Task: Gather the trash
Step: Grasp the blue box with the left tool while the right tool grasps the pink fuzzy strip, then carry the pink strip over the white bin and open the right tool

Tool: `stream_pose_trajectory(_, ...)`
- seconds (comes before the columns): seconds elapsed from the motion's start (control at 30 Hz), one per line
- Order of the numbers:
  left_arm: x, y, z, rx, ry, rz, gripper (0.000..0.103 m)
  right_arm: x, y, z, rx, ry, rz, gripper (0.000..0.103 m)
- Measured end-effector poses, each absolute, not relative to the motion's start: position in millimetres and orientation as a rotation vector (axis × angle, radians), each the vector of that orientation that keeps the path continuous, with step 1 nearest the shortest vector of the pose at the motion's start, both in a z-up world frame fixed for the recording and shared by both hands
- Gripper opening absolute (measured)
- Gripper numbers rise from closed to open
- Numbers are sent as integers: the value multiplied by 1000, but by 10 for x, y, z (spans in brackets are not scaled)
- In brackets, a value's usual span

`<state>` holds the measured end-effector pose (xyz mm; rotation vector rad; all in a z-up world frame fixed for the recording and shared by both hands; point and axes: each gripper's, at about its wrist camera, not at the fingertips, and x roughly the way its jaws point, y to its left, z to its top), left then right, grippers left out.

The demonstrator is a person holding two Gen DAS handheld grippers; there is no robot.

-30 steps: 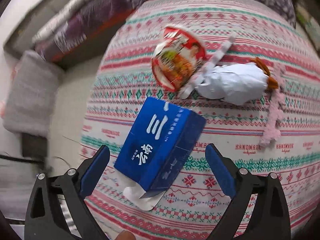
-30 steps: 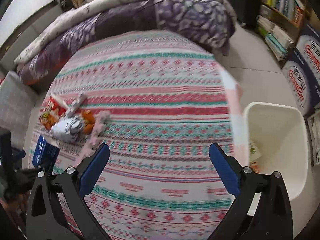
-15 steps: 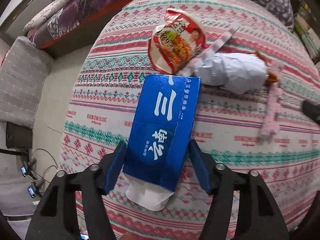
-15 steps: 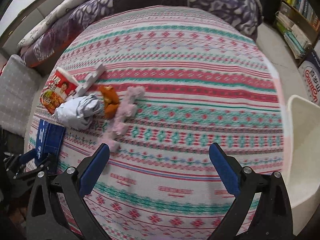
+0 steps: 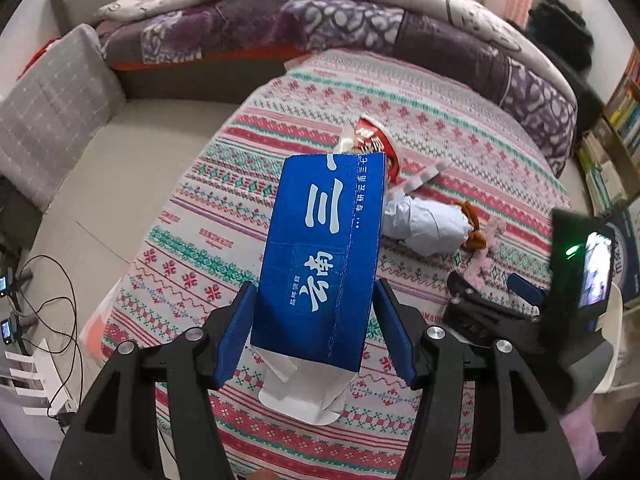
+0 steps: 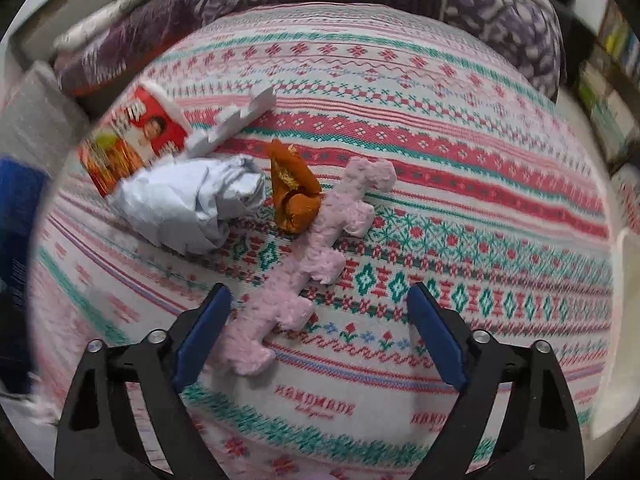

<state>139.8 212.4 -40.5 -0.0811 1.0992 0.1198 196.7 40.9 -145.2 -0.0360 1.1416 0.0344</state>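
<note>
My left gripper (image 5: 314,330) is shut on a blue carton (image 5: 320,248) with white characters and holds it lifted above the patterned blanket (image 5: 248,216). Behind it lie a red noodle packet (image 5: 372,140), a crumpled white paper (image 5: 424,222) and an orange wrapper (image 5: 474,236). My right gripper (image 6: 318,334) is open and empty, low over the blanket (image 6: 460,200), with a pink foam strip (image 6: 316,264) running up between its fingers. The white paper (image 6: 188,204), orange wrapper (image 6: 294,192), noodle packet (image 6: 132,136) and a white foam strip (image 6: 236,120) lie just beyond it.
A purple quilt (image 5: 320,28) is bunched along the blanket's far edge. A grey cushion (image 5: 52,120) and bare floor with cables (image 5: 48,312) lie to the left. Bookshelves (image 5: 616,128) stand at the right. The right gripper's body shows in the left view (image 5: 520,312).
My left gripper has lifted the blue carton off the blanket and tilted upward. My right gripper has moved left and closer to the trash pile, over the pink strip; the white bin has left its view.
</note>
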Motion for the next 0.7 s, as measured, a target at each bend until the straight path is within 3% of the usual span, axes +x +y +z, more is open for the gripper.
stream_pose_trajectory(0.07,1367,2129,-378,-91,1094,124,59,1959,374,-1421,-51,1125,42,54)
stream_pose_trajectory(0.13,1365,2129,-362,-107,1093,125,60,1960,271,-1376,-21,1136,52,23)
stream_pose_trajectory(0.3,1330,2178,-326,-181,1072,112,59,1908,-90,-1281,153,1172,126,22)
stream_pose_trajectory(0.7,1249,1759,-174,-255,961,44,60,1531,-512,-421,176,909,170,22)
